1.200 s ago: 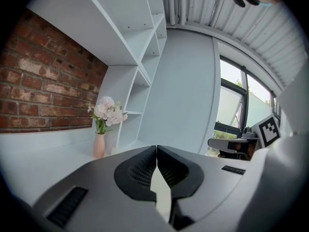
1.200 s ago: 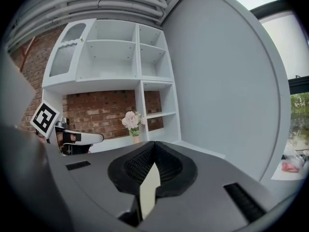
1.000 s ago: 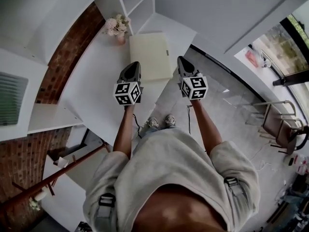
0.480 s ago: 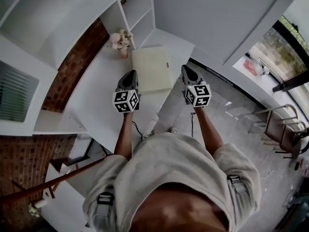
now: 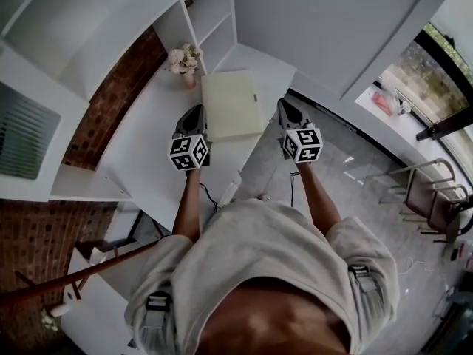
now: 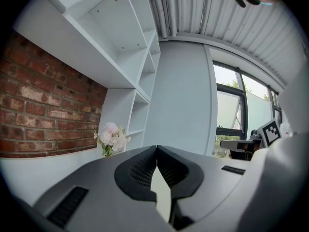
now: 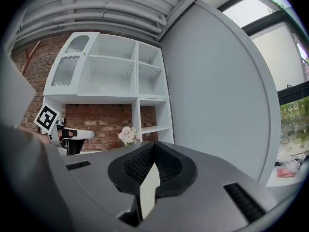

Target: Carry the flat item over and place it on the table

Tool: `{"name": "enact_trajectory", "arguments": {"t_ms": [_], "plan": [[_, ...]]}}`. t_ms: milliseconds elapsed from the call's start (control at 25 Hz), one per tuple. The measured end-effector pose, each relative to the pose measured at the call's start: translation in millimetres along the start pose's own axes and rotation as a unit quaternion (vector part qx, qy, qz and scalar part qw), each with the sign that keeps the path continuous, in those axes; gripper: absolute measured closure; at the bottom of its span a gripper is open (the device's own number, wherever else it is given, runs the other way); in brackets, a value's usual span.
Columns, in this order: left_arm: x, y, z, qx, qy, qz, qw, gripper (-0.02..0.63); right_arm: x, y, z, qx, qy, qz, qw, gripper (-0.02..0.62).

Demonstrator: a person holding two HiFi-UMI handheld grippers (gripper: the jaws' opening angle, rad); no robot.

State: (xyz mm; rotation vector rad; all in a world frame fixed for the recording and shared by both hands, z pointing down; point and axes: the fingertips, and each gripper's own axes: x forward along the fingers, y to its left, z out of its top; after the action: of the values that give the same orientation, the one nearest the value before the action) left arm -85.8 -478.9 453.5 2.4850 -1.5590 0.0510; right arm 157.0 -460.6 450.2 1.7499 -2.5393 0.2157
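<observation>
board [image 5: 231,106]: cream and flat. It looks to lie on the white worktop [image 5: 144,150], between the two grippers and just this side of the flowers [image 5: 183,59]. Its near right corner sits close to the worktop's edge, and I cannot tell whether it overhangs.
left gripper [image 5: 194,112]: hovers over the worktop just beside the board's left edge, pointing roughly level. Its fingers [image 6: 137,170] are clenched tip to tip, and the left gripper view shows no board edge caught at the tips.
right gripper [image 5: 283,104]: hovers off the board's right edge, apart from it, on the side toward the floor [image 5: 325,154]. Its fingers [image 7: 169,166] are likewise clenched, tips meeting.
cream sliver [image 6: 161,192]: a pale strip shows in the gap behind each pair of tips. Too little of it is visible to say what it is.
done: as things lie, the carry and the set-down both look finished. The board is on the worktop and neither gripper grasps it.
left: little, if anything. Perhaps the board could be nudged further in from the edge and the hands drawn clear.
doubt: the head view is steep and warped, so light contact between the left tip and the board's edge cannot be ruled out.
</observation>
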Motion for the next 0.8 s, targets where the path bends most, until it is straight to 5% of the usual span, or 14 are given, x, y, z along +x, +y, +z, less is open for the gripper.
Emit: {"name": "enact_trajectory", "arguments": {"t_ms": [800], "plan": [[-6, -9, -12, -0.007, 0.009, -0.002, 0.9999, 0.591, -12, -9, -6, 0.010, 0.007, -0.004, 1.000, 0.571]]}}
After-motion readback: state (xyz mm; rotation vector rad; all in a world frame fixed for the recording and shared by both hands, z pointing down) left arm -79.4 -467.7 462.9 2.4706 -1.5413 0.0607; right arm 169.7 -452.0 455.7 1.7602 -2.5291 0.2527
